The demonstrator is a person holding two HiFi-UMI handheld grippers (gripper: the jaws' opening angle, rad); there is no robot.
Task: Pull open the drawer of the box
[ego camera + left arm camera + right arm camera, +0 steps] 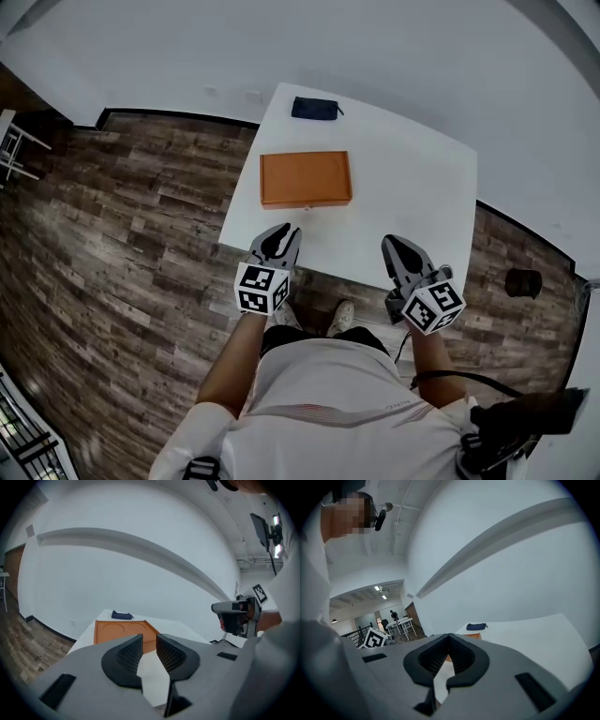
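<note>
An orange flat box (305, 178) lies on the white table (412, 178), its drawer closed, with a small tab on its near edge. In the head view my left gripper (286, 230) hovers just short of that near edge, a little left of the tab. Its jaws stand slightly apart with nothing between them, and the left gripper view shows the box (117, 630) beyond my left gripper (149, 641). My right gripper (392, 242) hangs over the table's near edge, right of the box, with its tips together and holding nothing. In the right gripper view only a sliver of the box (473, 636) shows past my right gripper (449, 637).
A dark blue pouch (314, 109) lies at the table's far edge behind the box. Wooden floor surrounds the table, and a white wall stands behind it. A small dark object (522, 281) sits on the floor at the right.
</note>
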